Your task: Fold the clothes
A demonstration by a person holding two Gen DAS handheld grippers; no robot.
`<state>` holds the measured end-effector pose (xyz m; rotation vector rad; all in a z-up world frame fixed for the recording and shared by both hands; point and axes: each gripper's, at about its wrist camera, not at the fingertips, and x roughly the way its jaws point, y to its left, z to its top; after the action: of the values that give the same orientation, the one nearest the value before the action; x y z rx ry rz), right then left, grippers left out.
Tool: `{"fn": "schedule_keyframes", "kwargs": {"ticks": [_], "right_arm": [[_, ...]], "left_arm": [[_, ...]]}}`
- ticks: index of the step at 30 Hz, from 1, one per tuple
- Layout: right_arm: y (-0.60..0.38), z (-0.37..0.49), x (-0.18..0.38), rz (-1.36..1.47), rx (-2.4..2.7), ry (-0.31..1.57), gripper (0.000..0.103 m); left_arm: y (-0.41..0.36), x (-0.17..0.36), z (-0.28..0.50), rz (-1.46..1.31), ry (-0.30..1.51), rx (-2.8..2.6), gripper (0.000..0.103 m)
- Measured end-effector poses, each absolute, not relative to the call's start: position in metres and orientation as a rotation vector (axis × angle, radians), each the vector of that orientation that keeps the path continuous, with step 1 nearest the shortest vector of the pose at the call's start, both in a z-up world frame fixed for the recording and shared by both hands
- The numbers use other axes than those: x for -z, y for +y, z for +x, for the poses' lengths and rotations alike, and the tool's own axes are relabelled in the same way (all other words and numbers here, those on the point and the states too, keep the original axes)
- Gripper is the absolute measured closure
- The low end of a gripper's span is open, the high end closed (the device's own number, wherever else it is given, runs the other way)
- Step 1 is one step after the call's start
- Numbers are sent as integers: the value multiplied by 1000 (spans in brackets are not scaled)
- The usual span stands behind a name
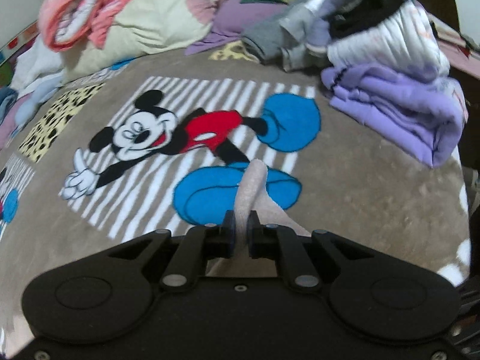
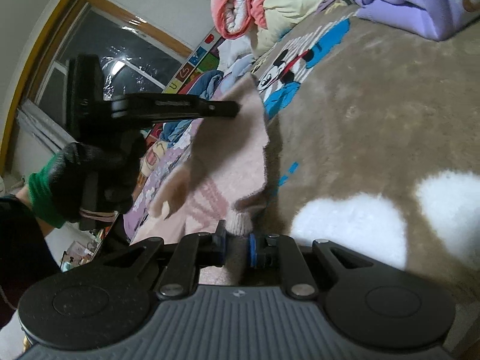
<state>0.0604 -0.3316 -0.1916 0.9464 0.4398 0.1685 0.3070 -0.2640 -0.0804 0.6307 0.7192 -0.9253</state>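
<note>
a pale pink knit garment [image 2: 228, 162] hangs stretched between my two tools above the bed, its long axis running from the ribbed cuff at my right gripper [image 2: 237, 247] up and away to the far corner pinched by my left gripper [image 2: 237, 108]. my right gripper's jaws are clamped on that cuff, the blue pads pressing it from both sides. in the left wrist view, my left gripper [image 1: 240, 234] has its jaws drawn together on a twisted strip of the same pink knit, which rises past the fingertips. a black-gloved hand [image 2: 96, 177] with a green cuff carries the left tool. below lies a brown cartoon-mouse blanket [image 1: 375, 180], broad and bare in the middle. a folded purple stack [image 1: 399, 120] sits at the blanket's right edge, loose grey and lilac clothes [image 1: 288, 36] behind it, and a pink-and-cream quilt [image 1: 126, 15] bunched at the far left.
</note>
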Motion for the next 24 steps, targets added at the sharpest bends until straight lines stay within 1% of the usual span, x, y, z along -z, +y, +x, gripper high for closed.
{"fn": "schedule_keyframes", "kwargs": {"ticks": [3, 5, 6, 8, 11, 16, 20, 24], "right_arm": [[-332, 59, 192, 954, -159, 445, 88], [-332, 59, 192, 960, -152, 448, 88], [-332, 60, 192, 958, -148, 451, 88], [-332, 61, 192, 958, -141, 457, 89], [-332, 62, 191, 955, -134, 462, 89], [-333, 62, 190, 945, -128, 464, 88], [-332, 62, 188, 930, -124, 463, 88], [-330, 59, 187, 901, -116, 463, 88]], "left_arm": [[-268, 92, 309, 627, 712, 917, 97], [-270, 99, 311, 621, 704, 887, 95], [-269, 98, 310, 605, 686, 865, 91], [-262, 91, 307, 551, 635, 821, 91], [-234, 75, 296, 433, 574, 762, 87], [-175, 58, 267, 270, 509, 663, 87], [-169, 85, 231, 357, 576, 682, 87], [-187, 110, 243, 337, 641, 601, 87]]}}
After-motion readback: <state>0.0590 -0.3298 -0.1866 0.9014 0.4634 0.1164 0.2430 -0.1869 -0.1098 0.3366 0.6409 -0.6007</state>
